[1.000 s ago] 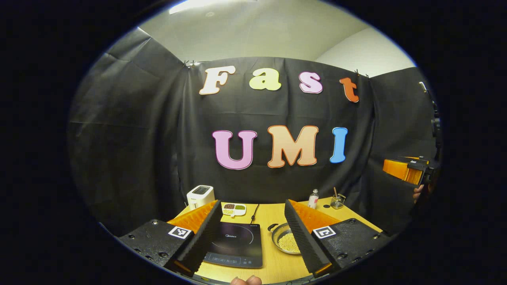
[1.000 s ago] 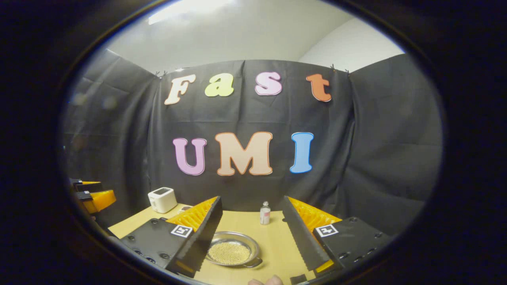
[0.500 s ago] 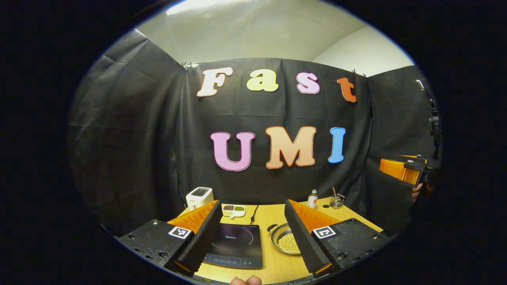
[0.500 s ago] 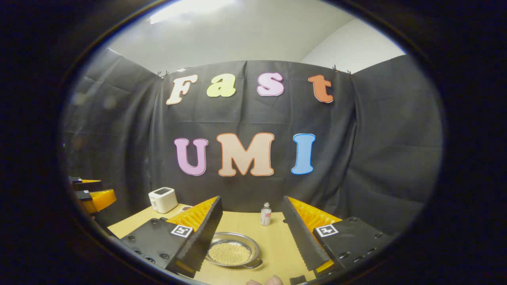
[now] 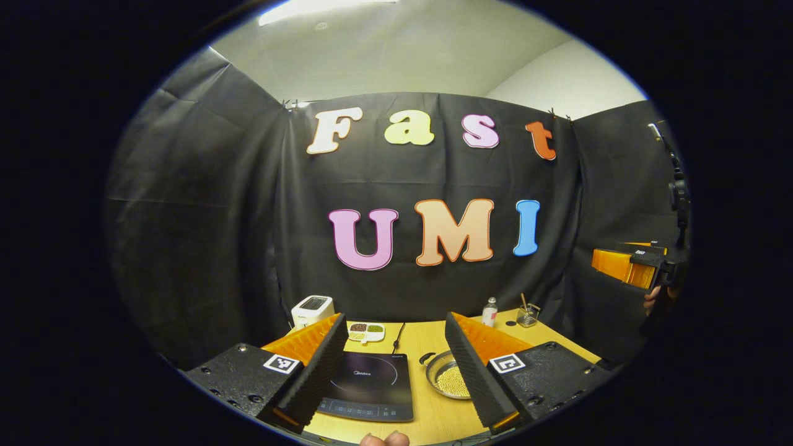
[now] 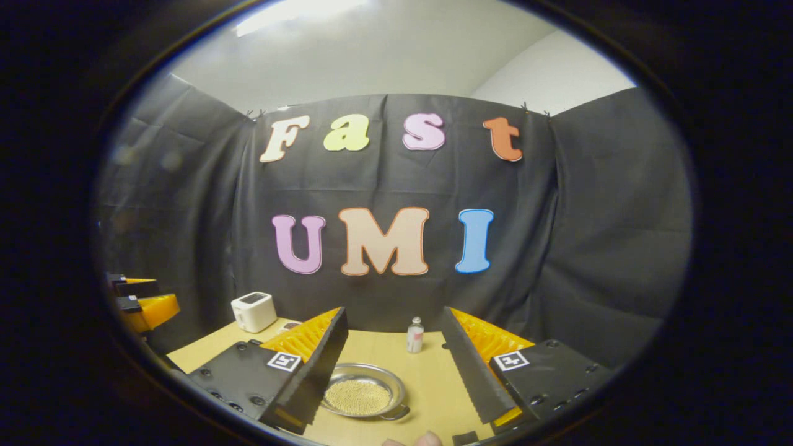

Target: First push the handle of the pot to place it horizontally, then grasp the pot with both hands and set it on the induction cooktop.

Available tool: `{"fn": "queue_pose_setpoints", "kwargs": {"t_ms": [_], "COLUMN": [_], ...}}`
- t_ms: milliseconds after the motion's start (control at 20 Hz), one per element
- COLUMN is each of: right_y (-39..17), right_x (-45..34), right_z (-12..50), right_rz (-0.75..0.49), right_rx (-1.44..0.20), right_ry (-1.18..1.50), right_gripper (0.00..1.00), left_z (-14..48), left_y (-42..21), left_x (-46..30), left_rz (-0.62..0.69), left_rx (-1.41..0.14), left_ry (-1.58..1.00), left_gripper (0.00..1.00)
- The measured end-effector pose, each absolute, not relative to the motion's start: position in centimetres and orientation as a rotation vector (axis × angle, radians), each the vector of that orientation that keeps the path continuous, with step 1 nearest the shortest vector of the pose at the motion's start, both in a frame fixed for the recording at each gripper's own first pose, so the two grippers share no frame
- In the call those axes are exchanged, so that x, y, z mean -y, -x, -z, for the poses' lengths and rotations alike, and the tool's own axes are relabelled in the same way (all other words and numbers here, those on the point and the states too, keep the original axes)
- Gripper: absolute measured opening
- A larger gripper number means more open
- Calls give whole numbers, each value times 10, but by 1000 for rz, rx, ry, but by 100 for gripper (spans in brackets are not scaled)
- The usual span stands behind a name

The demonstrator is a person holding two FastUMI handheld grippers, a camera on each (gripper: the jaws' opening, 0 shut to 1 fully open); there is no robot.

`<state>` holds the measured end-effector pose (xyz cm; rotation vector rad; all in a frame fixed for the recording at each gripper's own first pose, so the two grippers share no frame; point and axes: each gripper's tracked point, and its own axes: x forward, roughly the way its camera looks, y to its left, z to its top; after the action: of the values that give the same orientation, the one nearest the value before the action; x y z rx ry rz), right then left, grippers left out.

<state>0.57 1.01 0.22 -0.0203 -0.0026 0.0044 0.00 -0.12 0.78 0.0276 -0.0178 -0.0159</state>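
A shallow metal pot point(image 5: 447, 378) full of small pale beans sits on the wooden table point(image 5: 427, 337), just right of a black induction cooktop point(image 5: 368, 384). One pot handle point(image 5: 426, 357) points to the far left, another handle point(image 6: 399, 412) to the near right. My left gripper point(image 5: 396, 347) hangs open above the table's near side, over the cooktop and pot. My right gripper point(image 6: 394, 337) is open too, high over the pot point(image 6: 362, 393). The right gripper point(image 5: 629, 266) also appears at the far right of the left gripper view, the left gripper point(image 6: 142, 303) at the left of the right gripper view.
A white toaster point(image 5: 311, 309) stands at the table's back left, beside a small white dish point(image 5: 365, 331) of beans. A little bottle point(image 5: 489, 311) and a glass jar point(image 5: 528, 315) stand at the back right. The cooktop's cord point(image 5: 396, 331) runs toward the back.
Both grippers stay open and nearly still; the left gripper view has drifted very slightly. Pot and cooktop have not moved.
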Motion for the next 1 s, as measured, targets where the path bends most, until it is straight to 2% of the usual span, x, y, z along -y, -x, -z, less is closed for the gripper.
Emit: {"fn": "queue_pose_setpoints", "kwargs": {"t_ms": [150, 200, 350, 400, 450, 500, 600, 650, 750, 800, 1000], "right_y": [-7, -9, -14, -16, -18, -19, -18, -16, -22, -26, -52], "right_x": [-14, -16, -21, -22, -24, -27, -30, -30, -33, -34, -17], "right_z": [0, 1, 4, 5, 7, 9, 11, 12, 17, 22, 50], "right_rz": [-4, -2, 0, 3, 7, 11, 18, 24, 18, 8, 18], "right_rx": [0, -3, -9, -11, -16, -18, -21, -22, -36, -51, -110], "right_ry": [23, 27, 29, 26, 25, 22, 30, 45, 71, 72, 56], "right_gripper": [95, 95, 95, 95, 95, 95, 95, 94, 82, 80, 38], "left_z": [-7, -8, -7, -7, -5, -6, -3, -2, 0, 2, 13], "left_y": [-1, -3, -4, -5, -6, -7, -11, -12, -17, -20, -44], "left_x": [-3, -5, -10, -11, -13, -14, -15, -15, -16, -15, -10], "left_rz": [14, 14, 17, 19, 22, 27, 41, 47, 49, 47, 21], "left_rx": [20, 21, 23, 23, 22, 23, 17, 13, 7, -2, -31], "left_ry": [-31, -35, -38, -38, -39, -38, -36, -37, -31, -27, -34], "left_gripper": [99, 92, 96, 93, 96, 92, 95, 93, 93, 92, 96]}}
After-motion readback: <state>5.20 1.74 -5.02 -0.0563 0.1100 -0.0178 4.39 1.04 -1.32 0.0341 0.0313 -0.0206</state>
